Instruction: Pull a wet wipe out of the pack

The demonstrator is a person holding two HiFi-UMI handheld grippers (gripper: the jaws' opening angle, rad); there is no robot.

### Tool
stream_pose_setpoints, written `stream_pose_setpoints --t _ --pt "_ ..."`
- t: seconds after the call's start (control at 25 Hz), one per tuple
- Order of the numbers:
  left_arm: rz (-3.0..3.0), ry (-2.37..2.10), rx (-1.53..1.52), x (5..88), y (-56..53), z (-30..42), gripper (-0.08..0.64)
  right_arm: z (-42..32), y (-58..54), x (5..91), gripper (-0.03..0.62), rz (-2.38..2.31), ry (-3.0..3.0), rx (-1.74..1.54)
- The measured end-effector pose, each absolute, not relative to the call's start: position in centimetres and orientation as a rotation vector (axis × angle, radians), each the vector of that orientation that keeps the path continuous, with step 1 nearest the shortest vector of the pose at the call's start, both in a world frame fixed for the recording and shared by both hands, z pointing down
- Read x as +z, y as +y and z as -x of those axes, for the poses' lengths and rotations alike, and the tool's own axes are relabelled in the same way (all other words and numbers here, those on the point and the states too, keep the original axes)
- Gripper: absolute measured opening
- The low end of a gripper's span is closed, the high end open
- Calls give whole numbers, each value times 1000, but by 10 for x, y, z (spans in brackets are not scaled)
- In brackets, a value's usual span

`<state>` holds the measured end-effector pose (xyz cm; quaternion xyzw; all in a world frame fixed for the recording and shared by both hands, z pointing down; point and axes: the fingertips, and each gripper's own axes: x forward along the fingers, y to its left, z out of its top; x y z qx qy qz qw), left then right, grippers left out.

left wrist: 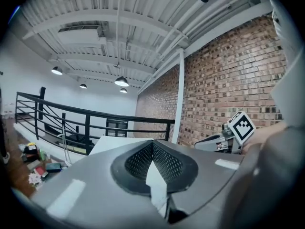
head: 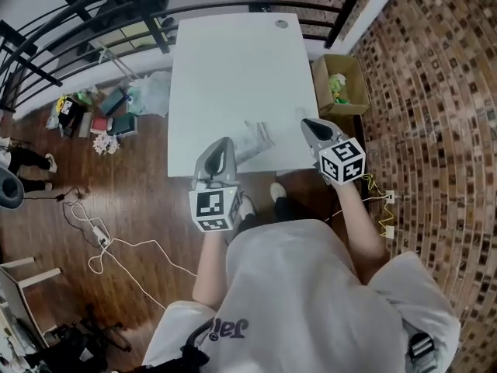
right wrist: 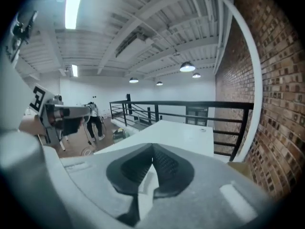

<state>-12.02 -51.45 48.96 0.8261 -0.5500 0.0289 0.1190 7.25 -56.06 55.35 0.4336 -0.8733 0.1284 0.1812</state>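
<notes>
The wet wipe pack lies crumpled and pale near the front edge of the white table. My left gripper hovers at the pack's left end with its jaws together; whether it touches the pack is hidden. In the left gripper view the left gripper has its pads meeting, with only a white sliver below them. My right gripper is off the table's front right corner, apart from the pack. In its own view the right gripper is shut and holds nothing I can make out.
A cardboard box with something green in it stands on the floor right of the table. A black railing runs behind the table. Clutter and a white cable lie on the wooden floor at the left. A brick wall stands at the right.
</notes>
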Motion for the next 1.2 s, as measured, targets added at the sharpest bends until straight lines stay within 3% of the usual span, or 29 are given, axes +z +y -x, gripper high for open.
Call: stream_pose_setpoints --t 0.4,0.72,0.92,1.2 --pt "-2429 -1714 31 474 -440 93 15 -47 -451 477 -8 -1261 -2718 202" --pt "-2381 -1837 5 461 -285 6 15 -89 -288 476 -8 -1146 -2854 217" --pt "-2325 -1793 147 497 -167 -69 15 -153 -186 523 -8 -1248 -2707 501" --pt "-2299 -1982 5 413 -122 -32 15 -172 -156 442 -8 -1376 -2805 148"
